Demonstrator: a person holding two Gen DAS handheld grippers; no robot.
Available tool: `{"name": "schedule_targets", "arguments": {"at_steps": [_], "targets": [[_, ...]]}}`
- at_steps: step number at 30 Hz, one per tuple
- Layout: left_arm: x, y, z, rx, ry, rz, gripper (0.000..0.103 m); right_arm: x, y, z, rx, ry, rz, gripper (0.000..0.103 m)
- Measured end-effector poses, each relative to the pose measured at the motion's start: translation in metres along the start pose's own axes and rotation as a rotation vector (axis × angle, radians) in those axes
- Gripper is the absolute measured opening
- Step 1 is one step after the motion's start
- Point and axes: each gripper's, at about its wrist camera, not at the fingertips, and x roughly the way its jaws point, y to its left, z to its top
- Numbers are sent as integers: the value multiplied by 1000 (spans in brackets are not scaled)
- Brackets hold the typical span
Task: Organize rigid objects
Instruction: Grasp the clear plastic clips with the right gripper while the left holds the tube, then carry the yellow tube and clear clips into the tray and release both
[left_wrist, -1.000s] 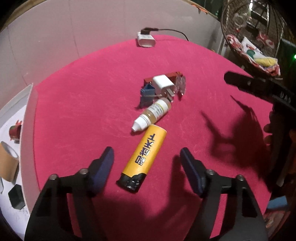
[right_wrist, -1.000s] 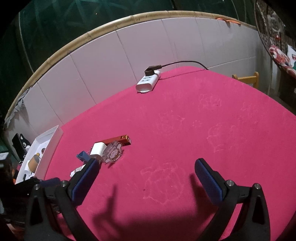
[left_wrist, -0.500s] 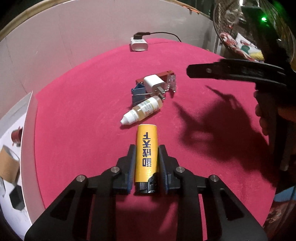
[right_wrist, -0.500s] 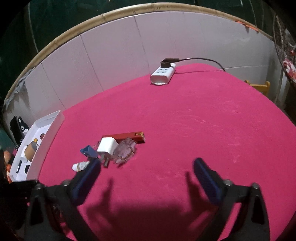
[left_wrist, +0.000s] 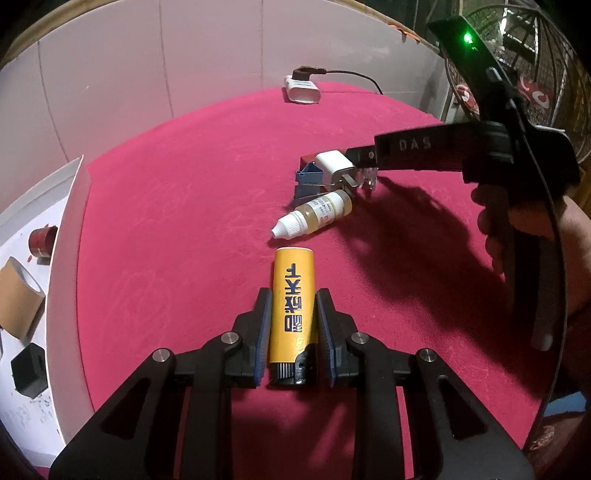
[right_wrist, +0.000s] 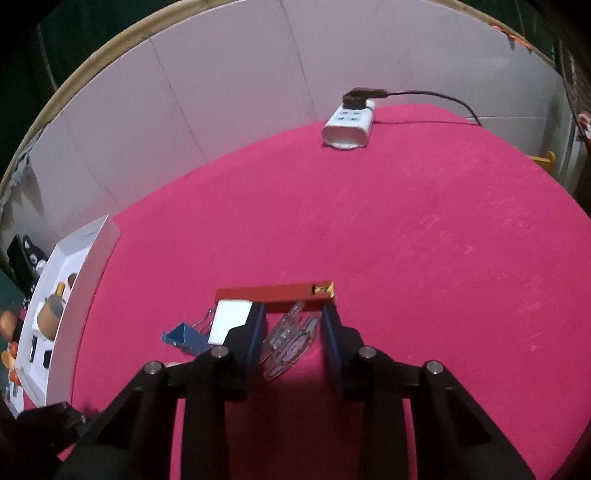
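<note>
The left claw, wide apart a second ago, is now clenched on the yellow lighter, ready to lift toward the white tray on its left, while the right claw has dropped, half-closed, around the clear charm, not yet pinching it

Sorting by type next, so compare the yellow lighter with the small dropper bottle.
The yellow lighter is opaque yellow with blue print and a black head; the dropper bottle is translucent amber with a white cap. The lighter is longer. It sits clamped in the left gripper; the bottle lies free. Both lie flat on the red tablecloth.
</note>
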Motion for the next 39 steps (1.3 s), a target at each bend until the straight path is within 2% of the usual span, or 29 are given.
{"name": "schedule_targets", "arguments": {"at_steps": [6, 11, 18, 23, 31, 39], "targets": [[-3, -2, -2, 6, -12, 9, 23, 1, 8, -2, -40, 2, -14, 27], [-17, 2, -2, -15, -47, 25, 23, -2, 17, -7, -109, -1, 21, 22], [-47, 10, -1, -61, -117, 23, 23, -33, 1, -11, -42, -59, 102, 20], [-72, 13, 6, -75, -180, 31, 23, -63, 8, -5, -40, -112, 148, 20], [-110, 35, 6, -138, -257, 100, 23, -97, 50, 7, -132, -183, 237, 20], [-138, 79, -2, -241, -312, 194, 23, -103, 99, 18, -237, -199, 296, 20]]}}
